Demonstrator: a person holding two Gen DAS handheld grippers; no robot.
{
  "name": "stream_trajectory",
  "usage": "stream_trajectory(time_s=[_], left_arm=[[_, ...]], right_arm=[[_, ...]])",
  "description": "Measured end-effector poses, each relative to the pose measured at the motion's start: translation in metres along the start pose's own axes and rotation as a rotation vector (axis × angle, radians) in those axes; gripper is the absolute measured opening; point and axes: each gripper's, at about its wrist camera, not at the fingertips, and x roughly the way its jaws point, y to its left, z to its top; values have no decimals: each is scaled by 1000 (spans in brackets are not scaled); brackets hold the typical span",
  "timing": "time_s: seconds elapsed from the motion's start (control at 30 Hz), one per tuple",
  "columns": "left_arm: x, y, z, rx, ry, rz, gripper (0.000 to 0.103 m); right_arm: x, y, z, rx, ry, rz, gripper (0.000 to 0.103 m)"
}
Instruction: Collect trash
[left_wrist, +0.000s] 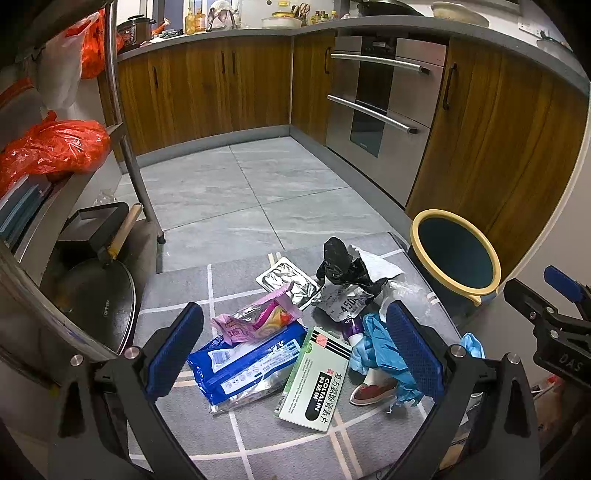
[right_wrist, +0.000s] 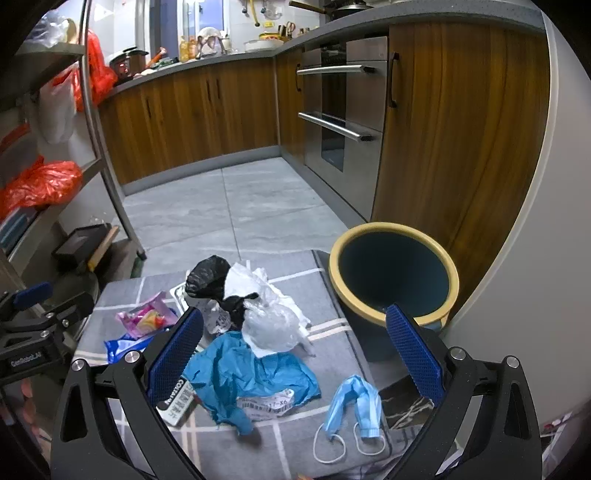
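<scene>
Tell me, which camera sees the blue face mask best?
The right wrist view. There the face mask lies whole on the mat, ear loops showing, between the open right gripper's fingers. In the left wrist view only a blue corner peeks out behind that gripper's finger.

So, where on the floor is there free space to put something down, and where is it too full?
Free: the grey floor tiles between the wooden cabinets and the mat, and the mat strip between the face mask and the bin. Crowded: the mat's middle, from the blue wipes pack to the black bag.
</scene>
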Motion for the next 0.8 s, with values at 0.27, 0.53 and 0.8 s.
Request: stream_trajectory(time_s=[0.27, 0.53, 0.8], left_arm=[[0, -6, -10, 4, -3, 12, 98], [16, 7, -4, -18, -17, 20, 98], [30, -2, -8, 90, -11, 43, 98]], right_arm=[[4, 3, -5, -18, -16, -30, 98], [27, 4, -7, -14, -13, -83, 98], [47, 5, -10, -4, 53, -90, 98]])
